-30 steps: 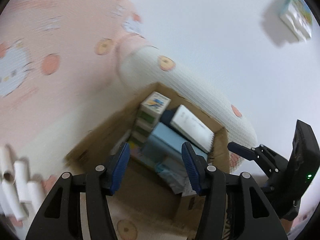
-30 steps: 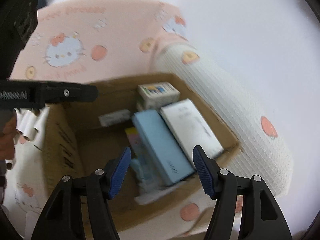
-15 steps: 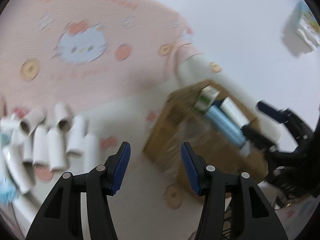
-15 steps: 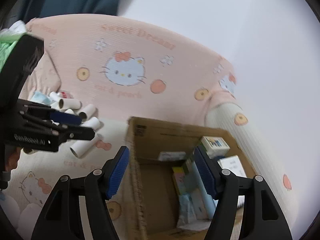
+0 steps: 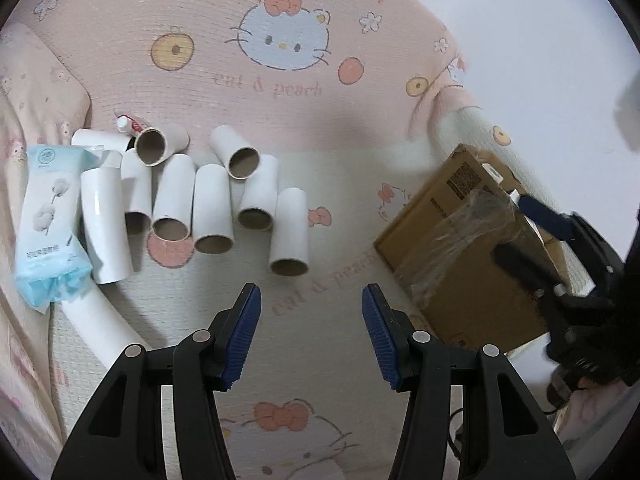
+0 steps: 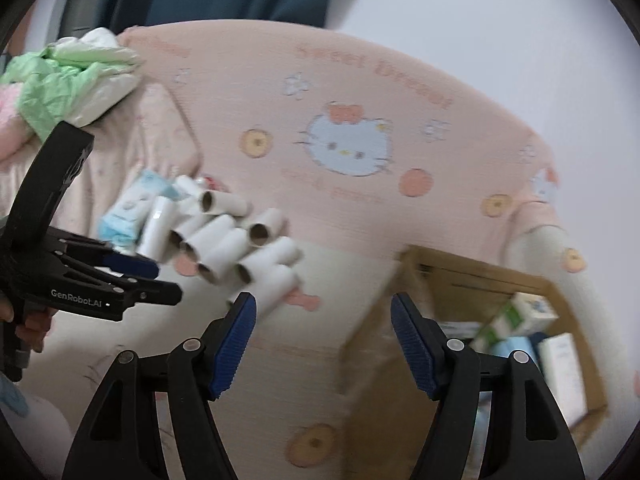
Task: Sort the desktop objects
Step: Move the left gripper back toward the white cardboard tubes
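Both the left gripper (image 5: 311,330) and right gripper (image 6: 323,338) hang wide open and empty, aimed towards the loose cardboard tubes (image 5: 212,208), probably ready to load them into the cardboard box (image 5: 460,256).

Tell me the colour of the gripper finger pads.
Dark blue, ribbed pads; clearest in the left wrist view.

White cardboard tubes (image 5: 212,208) lying clustered on bedding, blue tissue pack (image 5: 48,220) beside, open cardboard box (image 5: 464,256) right

Soft even indoor light; right view motion-blurred; fisheye bending, dark corners.
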